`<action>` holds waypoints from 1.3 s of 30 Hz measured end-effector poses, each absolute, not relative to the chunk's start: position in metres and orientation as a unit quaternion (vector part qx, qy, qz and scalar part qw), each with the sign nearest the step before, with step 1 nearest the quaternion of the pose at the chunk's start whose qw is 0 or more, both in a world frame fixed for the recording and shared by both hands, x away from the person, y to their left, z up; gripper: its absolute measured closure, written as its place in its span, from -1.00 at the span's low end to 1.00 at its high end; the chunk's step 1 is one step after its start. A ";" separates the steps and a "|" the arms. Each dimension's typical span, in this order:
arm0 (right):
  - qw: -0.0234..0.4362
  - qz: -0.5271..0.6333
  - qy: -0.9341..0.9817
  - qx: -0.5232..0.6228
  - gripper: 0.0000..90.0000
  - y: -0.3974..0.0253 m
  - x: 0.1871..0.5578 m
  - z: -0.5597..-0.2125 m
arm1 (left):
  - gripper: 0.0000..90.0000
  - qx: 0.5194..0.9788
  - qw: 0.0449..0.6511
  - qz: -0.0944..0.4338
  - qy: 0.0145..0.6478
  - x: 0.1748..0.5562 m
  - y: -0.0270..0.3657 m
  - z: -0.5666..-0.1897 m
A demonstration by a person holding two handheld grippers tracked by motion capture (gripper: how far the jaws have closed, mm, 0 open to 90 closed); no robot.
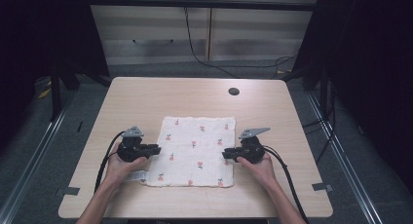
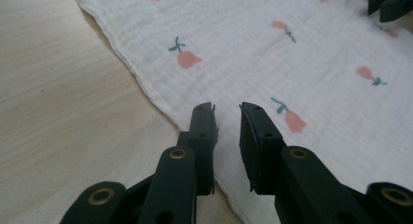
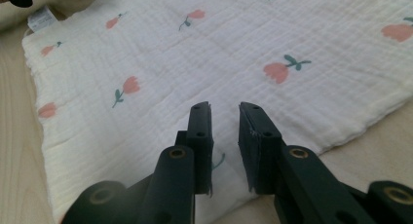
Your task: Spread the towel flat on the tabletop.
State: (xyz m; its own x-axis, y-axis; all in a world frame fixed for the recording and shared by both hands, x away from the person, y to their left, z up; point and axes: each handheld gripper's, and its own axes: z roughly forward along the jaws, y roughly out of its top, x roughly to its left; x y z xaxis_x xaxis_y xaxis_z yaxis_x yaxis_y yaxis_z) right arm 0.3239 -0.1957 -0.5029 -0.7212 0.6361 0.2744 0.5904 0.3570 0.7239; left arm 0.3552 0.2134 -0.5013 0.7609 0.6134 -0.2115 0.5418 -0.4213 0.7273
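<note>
White muslin cloth with a pink tulip print lies flat near the middle of the light wood bench, spread to a rough square, edges roughly square to the bench front. It looks laid out smooth so both side edges are easy to reach.

Left gripper sits at the cloth's left edge, about halfway along, jaws pointing inward toward the cloth. In the left gripper view its jaws stand a small gap apart, nothing between them, tips over the hem where cloth meets bare wood. Released, not holding.

Right gripper mirrors it at the right edge, jaws pointing inward. The right gripper view shows the same small gap, empty, tips hovering just inside the near edge of the cloth. Also released.

A small white care label sticks out at the near left corner; it also shows in the right gripper view.

The symmetric pose, one gripper per side at matching height, reads as set-up for a two-handed pinch of opposite edges, likely to fold or lift the cloth. Whether either tip touches the fabric is not clear. The thin hem lies flat on the wood, so a pinch would need the lower jaw to get under it.

Round cable hole at the far right of the bench, well apart from the work.
</note>
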 end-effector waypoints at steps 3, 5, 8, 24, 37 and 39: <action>0.025 0.419 0.830 0.366 0.74 -0.193 0.323 -0.505 | 0.77 0.845 0.409 0.044 0.341 0.356 0.212 -0.505; 0.025 0.416 0.836 0.358 0.80 -0.191 0.323 -0.507 | 0.85 0.848 0.406 0.047 0.339 0.357 0.212 -0.505; 0.024 0.412 0.836 0.362 0.90 -0.190 0.323 -0.508 | 0.99 0.845 0.411 0.045 0.340 0.358 0.214 -0.507; 0.021 0.411 0.826 0.386 0.98 -0.209 0.316 -0.509 | 1.00 0.844 0.421 0.024 0.332 0.336 0.205 -0.508; 0.015 0.404 0.832 0.380 0.98 -0.222 0.287 -0.506 | 1.00 0.850 0.417 0.025 0.322 0.310 0.202 -0.507; 0.011 0.410 0.828 0.382 0.99 -0.223 0.281 -0.507 | 1.00 0.850 0.416 0.024 0.321 0.308 0.202 -0.507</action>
State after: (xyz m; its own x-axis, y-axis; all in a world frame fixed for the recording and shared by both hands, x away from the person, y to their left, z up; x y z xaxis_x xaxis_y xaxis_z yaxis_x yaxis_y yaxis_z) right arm 0.2814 -0.2227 -0.5073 -0.7080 0.6420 0.2942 0.6234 0.3724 0.6875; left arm 0.3077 0.2024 -0.5065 0.7926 0.5662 -0.2261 0.5258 -0.4469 0.7238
